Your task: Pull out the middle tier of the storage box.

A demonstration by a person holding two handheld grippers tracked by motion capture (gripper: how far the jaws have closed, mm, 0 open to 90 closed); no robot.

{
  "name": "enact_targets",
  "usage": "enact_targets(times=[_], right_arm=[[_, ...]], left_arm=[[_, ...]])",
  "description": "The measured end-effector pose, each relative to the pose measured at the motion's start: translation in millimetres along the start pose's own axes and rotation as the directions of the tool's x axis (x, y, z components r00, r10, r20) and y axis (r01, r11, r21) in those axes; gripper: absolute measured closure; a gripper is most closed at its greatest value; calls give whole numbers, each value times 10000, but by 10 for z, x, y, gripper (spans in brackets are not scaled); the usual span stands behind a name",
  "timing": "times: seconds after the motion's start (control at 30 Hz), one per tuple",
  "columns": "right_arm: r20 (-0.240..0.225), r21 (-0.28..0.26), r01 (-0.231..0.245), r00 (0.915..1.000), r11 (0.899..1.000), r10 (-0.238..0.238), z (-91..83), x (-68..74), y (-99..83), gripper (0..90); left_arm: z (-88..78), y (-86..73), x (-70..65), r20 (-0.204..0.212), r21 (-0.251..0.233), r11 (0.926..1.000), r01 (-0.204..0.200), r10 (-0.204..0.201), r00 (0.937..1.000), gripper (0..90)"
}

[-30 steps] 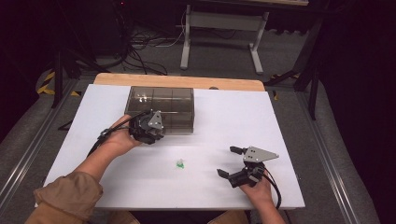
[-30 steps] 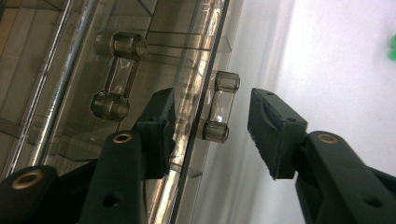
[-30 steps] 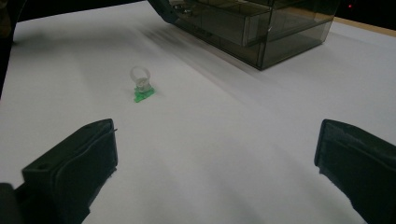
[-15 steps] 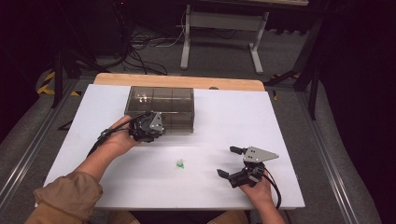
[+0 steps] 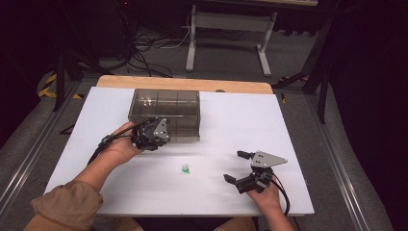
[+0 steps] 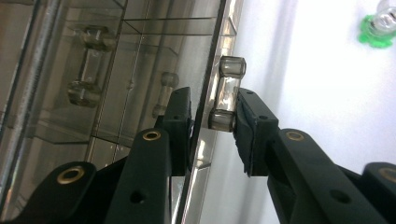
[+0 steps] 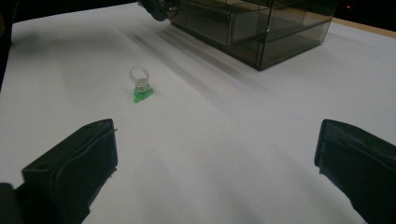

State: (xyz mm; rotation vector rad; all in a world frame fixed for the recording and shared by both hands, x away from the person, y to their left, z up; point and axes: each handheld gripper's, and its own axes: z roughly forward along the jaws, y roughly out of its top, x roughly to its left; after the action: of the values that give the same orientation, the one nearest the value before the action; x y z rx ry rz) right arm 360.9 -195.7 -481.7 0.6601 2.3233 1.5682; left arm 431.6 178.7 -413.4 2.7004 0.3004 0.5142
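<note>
Nearest the person, the right gripper (image 5: 245,168) rests low on the white table (image 5: 298,144) with its jaws spread wide and nothing between them. Just ahead of it, standing alone on bare surface, is a small ring (image 7: 139,83), a clear loop on a green base. Farther off, the left gripper (image 6: 212,123) has just been closing and now pinches the clear handle (image 6: 225,93) on the front of the smoked plastic drawer box (image 5: 166,114), one jaw against the handle's outer face and the other behind the drawer panel. The box looks light, stiff and slick-sided, so a hard tug would probably drag the whole unit across the smooth table rather than slide the drawer out; a slow, straight pull seems the safer course. The bar handle is the only sensible place to grip, and it is small and glossy, so the pads could slip off. Room is ample: the table in front of the box is bare except for the ring, which sits off to the side, and the far wooden edge (image 5: 183,83) lies well behind the box.
</note>
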Motion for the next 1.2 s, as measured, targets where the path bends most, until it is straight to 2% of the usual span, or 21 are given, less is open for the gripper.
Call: enact_targets(times=[0.53, 0.73, 1.2], right_arm=[[7, 31, 17, 10000, 10000, -17, 5, 2, 0, 0], [0, 34, 17, 10000, 10000, -17, 6, 2, 0, 0], [-22, 54, 37, 10000, 10000, -37, 12, 6, 0, 0]], left_arm=[[-21, -68, -126, 103, 59, 9997, -224, 223, 9997, 695], [-17, -81, -151, 40, 10, 9996, -287, 287, 9996, 696], [15, -107, -177, 220, 84, 9993, -369, 367, 9991, 701]])
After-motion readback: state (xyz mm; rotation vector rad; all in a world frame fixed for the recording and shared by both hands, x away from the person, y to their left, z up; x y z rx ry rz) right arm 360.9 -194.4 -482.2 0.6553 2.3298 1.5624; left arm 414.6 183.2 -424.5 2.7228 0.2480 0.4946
